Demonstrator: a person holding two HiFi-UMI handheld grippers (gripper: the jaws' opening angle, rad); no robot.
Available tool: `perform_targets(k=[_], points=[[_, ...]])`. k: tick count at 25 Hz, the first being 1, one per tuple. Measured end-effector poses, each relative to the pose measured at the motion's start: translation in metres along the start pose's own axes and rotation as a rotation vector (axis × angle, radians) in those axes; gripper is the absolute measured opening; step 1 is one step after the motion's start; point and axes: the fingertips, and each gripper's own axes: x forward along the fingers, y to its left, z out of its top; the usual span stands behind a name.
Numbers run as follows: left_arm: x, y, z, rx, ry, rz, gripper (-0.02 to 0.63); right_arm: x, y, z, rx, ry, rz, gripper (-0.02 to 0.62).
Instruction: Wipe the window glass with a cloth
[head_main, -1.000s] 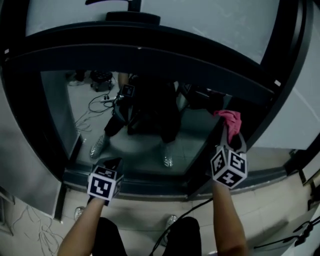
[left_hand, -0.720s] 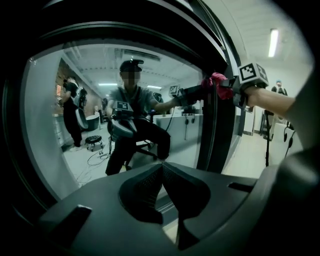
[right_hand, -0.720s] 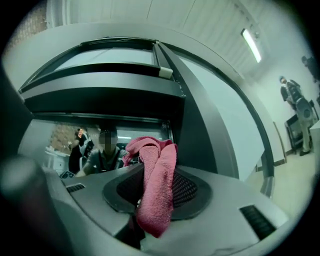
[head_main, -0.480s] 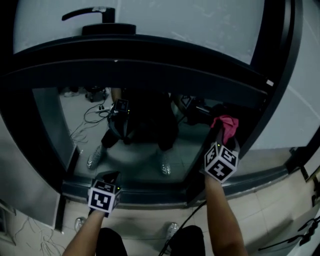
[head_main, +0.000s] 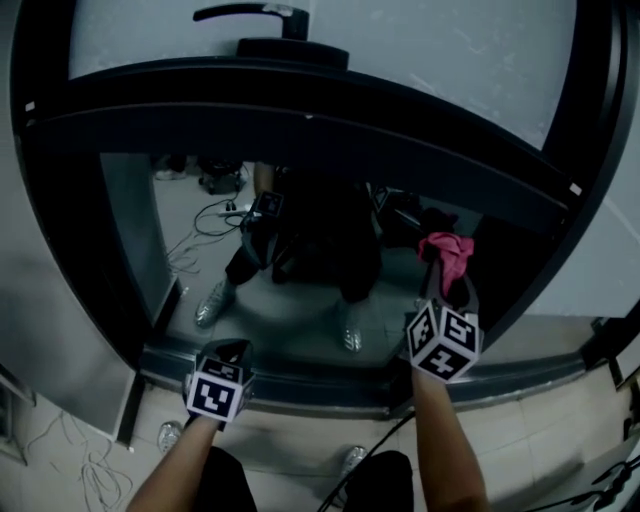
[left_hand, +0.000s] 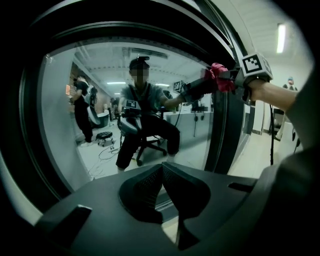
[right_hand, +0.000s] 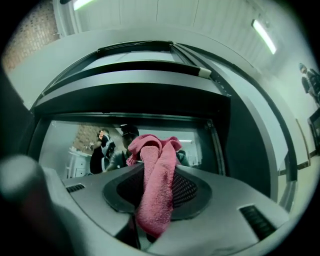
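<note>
A pink cloth (head_main: 447, 253) is pinched in my right gripper (head_main: 446, 283), bunched above the jaws and hanging down between them (right_hand: 156, 185). It is held up against the right side of the lower window glass (head_main: 300, 270), close to the dark frame post (head_main: 520, 260). The left gripper view shows the cloth (left_hand: 218, 79) touching the pane near that post. My left gripper (head_main: 231, 352) is low at the pane's bottom left, its jaws closed together with nothing between them (left_hand: 161, 172). The glass mirrors a seated person and a room.
A dark horizontal frame bar (head_main: 300, 130) crosses above the lower pane, with a door handle (head_main: 255, 14) higher up. The bottom sill (head_main: 310, 385) runs just ahead of my grippers. Cables (head_main: 60, 460) lie on the tiled floor at the left.
My right gripper and the pink cloth have shifted slightly down and left along the glass near the right frame post. The left gripper has stayed low by the sill.
</note>
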Motion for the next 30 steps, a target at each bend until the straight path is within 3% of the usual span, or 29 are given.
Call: perform_targets(k=[13,30], points=[[-0.057,0.09,-0.041,-0.095,0.008,0.117,0.005,-0.011,0.159,0.01,0.014,-0.016,0.204,0.126],[-0.137,0.19,-0.101,-0.202,0.029,0.268,0.005,-0.029,0.365,0.021,-0.105,-0.028,0.46,0.126]])
